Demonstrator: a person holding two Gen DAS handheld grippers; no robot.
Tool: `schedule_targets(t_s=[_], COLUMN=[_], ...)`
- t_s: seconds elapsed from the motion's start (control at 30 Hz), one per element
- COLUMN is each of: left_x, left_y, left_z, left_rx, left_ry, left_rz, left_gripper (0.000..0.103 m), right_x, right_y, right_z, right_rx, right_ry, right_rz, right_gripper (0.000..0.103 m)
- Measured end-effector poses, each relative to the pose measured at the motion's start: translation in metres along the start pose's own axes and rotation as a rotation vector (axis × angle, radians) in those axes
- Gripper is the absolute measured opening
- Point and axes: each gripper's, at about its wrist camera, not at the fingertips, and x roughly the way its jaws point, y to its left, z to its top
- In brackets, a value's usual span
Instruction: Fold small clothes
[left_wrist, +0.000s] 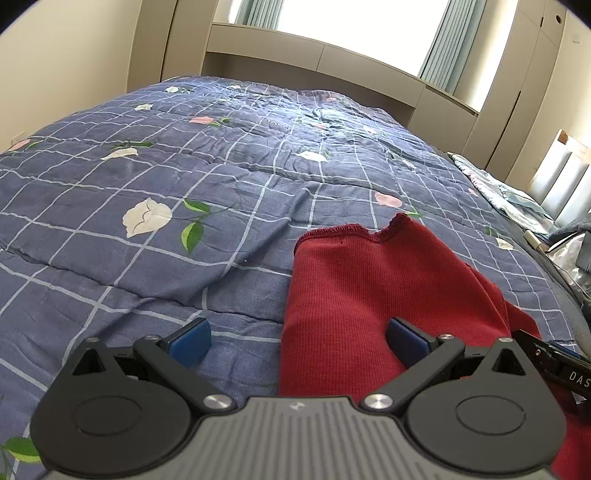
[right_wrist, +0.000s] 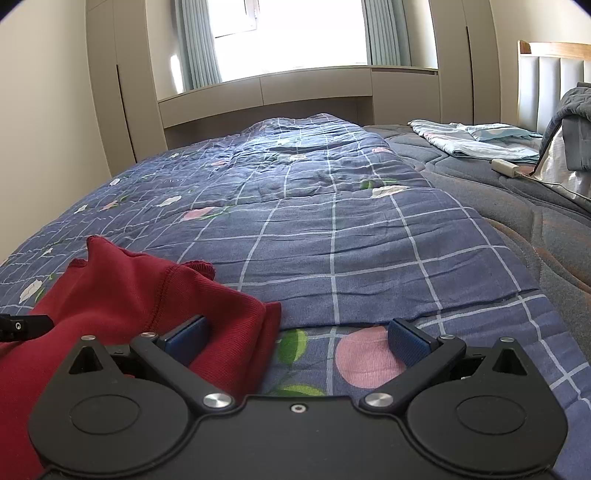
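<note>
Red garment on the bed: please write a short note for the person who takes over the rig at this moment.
Left hand-held gripper: open, holding nothing, its right finger over the red garment.
Right hand-held gripper: open, holding nothing, its left finger at the garment's right edge.
The garment lies bunched on the blue checked quilt, between the two grippers.
Done: no neat fold is visible yet.
Left: probably grasp the near edges, spread it flat, then fold.

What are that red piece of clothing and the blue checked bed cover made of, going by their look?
The red garment looks like a matte ribbed knit, probably cotton: fine parallel ribs and an overlocked edge show. The blue checked cover seems a thin quilted woven cotton, matte, with printed flowers, stitched lines and many small creases.
</note>
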Motion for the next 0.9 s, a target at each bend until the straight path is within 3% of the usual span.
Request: schedule_targets(t_s=[0.5, 0.7, 0.9], left_x=[-0.011, -0.047, -0.08], left_y=[0.012, 0.011, 0.009], left_z=[0.003, -0.008, -0.033], left_rx=[-0.056, -0.032, -0.002], left_ry=[0.006, -0.009, -0.006], left_rz=[-0.058, -0.05, -0.056], left_gripper=[0.102, 0.102, 0.102], right_x=[-0.014, -0.07, -0.115], right_y=[-0.006, 0.012, 0.039], right_z=[-0.003, -0.017, -0.057], right_rx=[0.045, 0.039, -0.016], right_ry=[-0.043, -0.094, -0.029], right_rz=[0.015, 0.076, 0.085], right_gripper=[0.102, 0.102, 0.102])
